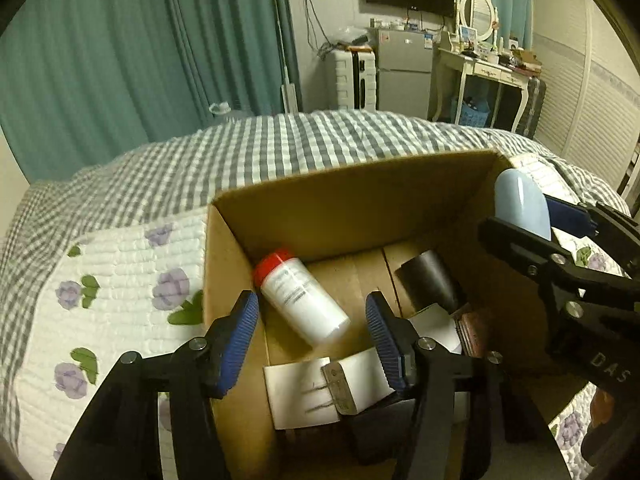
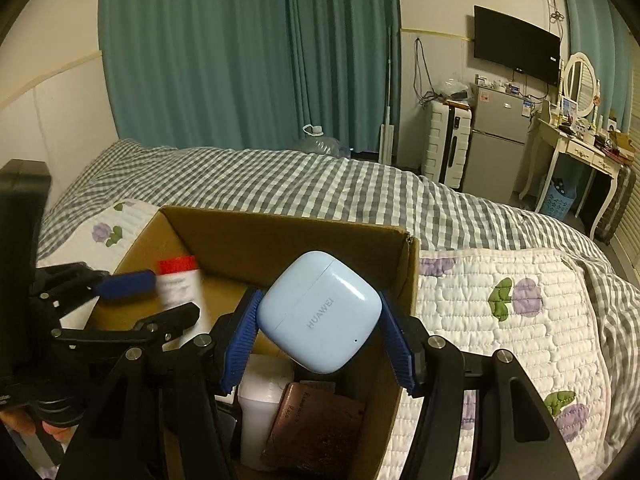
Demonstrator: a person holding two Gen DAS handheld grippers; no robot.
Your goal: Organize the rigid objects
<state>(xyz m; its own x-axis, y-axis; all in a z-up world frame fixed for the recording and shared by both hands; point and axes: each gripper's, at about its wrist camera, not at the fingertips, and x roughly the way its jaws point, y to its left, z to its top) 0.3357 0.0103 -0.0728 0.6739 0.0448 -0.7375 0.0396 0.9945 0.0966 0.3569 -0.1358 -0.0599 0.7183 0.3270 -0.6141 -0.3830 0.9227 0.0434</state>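
Two claws over the cardboard box (image 2: 248,236): right claw (image 2: 320,340) grips the earbud case (image 2: 320,312), left claw (image 1: 312,332) gapes empty.

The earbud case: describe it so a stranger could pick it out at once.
On the gingham bed stands an open cardboard box. Above its right side the right gripper is clamped on the earbud case. It is the only pale blue, glossy, rounded item, marked HUAWEI, unlike the red-capped white bottle and the brown wallet lying inside.
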